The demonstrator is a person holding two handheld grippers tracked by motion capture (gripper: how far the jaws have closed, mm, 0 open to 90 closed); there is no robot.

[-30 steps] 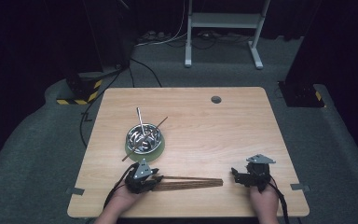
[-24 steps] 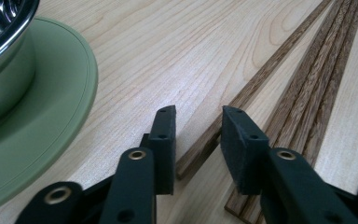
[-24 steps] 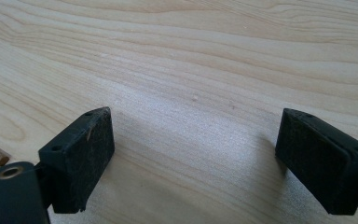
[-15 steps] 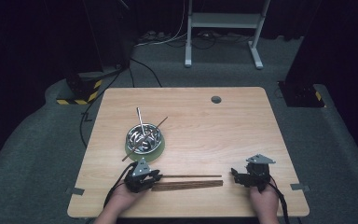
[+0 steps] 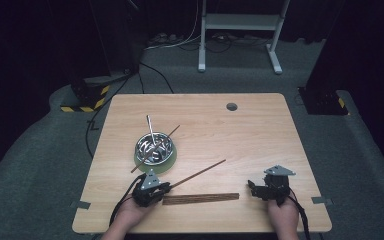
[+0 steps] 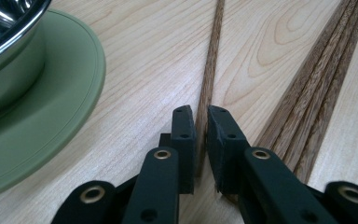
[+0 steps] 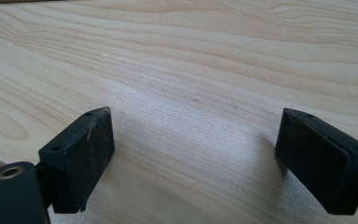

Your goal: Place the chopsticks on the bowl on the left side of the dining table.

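Note:
My left gripper [image 5: 166, 189] [image 6: 201, 116] sits at the near left of the wooden table, its jaws having just been closing. They are now shut on one end of a single wooden chopstick [image 5: 200, 173] [image 6: 210, 65]. That stick slants away to the right and toward the back. A bundle of several more chopsticks [image 5: 201, 198] [image 6: 317, 79] lies flat beside it. A metal bowl [image 5: 155, 146] [image 6: 4, 18] on a green saucer [image 5: 156, 165] [image 6: 51, 107] stands just behind the left gripper. My right gripper [image 5: 254, 186] [image 7: 193, 140] rests open near the front right, with bare wood between its pads.
A metal utensil [image 5: 150, 127] and a wooden stick [image 5: 172, 132] poke out of the bowl. A round cable hole [image 5: 231, 106] sits near the table's [image 5: 260, 140] back edge. Dark floor with cables and a white frame lie beyond the table.
One chopstick has come away from the bundle; its far end has swung toward the back of the table. The left jaws have narrowed onto it. The right gripper has stayed put.

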